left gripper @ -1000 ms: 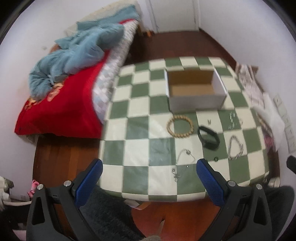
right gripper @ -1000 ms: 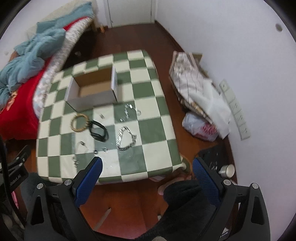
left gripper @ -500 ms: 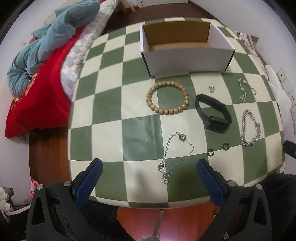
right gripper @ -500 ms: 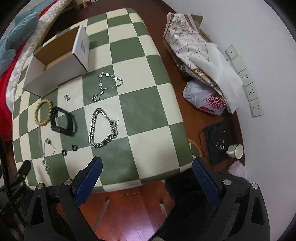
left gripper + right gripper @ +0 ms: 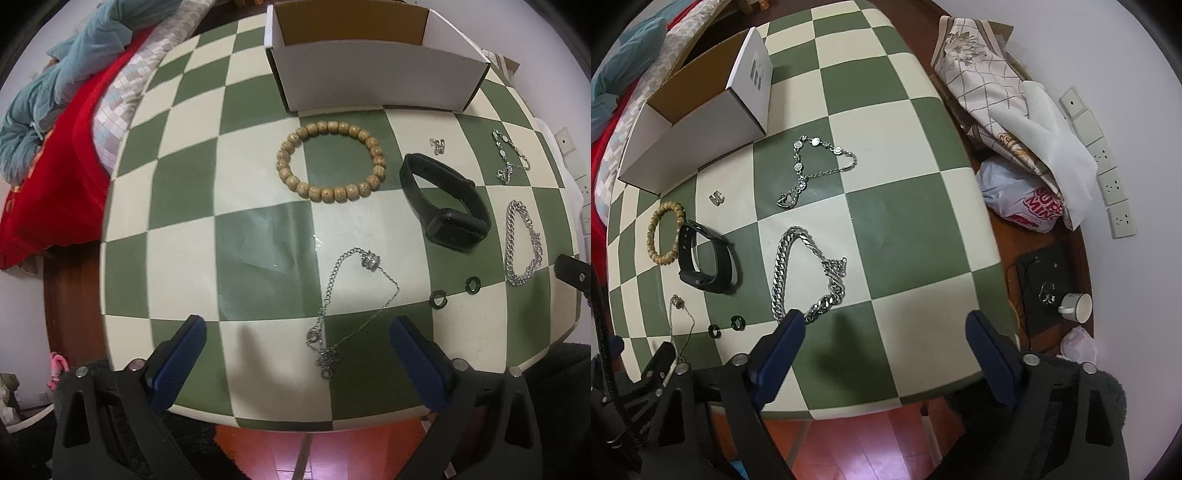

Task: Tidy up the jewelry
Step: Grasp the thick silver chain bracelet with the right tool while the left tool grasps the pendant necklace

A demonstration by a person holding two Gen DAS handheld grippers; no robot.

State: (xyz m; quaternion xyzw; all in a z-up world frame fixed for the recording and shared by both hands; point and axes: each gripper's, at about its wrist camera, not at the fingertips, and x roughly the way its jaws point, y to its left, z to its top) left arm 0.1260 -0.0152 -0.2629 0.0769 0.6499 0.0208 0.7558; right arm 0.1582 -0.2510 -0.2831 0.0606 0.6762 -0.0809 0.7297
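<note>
Jewelry lies spread on a green-and-cream checkered table (image 5: 258, 258). A wooden bead bracelet (image 5: 331, 161), a black wristband (image 5: 445, 206), a thin silver necklace (image 5: 351, 306), a heavy silver chain (image 5: 522, 243), a gem chain (image 5: 508, 157), two dark rings (image 5: 456, 291) and a small clasp (image 5: 438, 146) lie in front of an open white box (image 5: 373, 74). My left gripper (image 5: 295, 350) is open and empty above the thin necklace. My right gripper (image 5: 886, 343) is open and empty, its left finger by the heavy chain (image 5: 809, 273).
A bed with a red cover (image 5: 48, 177) and blue clothes (image 5: 74, 74) stands left of the table. On the floor to the right lie folded cloth (image 5: 997, 92), a plastic bag (image 5: 1023, 195), a white cup (image 5: 1076, 306) and wall sockets (image 5: 1104, 166).
Both grippers have moved forward and down toward the table. The jewelry now looks much larger and closer. Both stay open and nothing on the table has moved.
</note>
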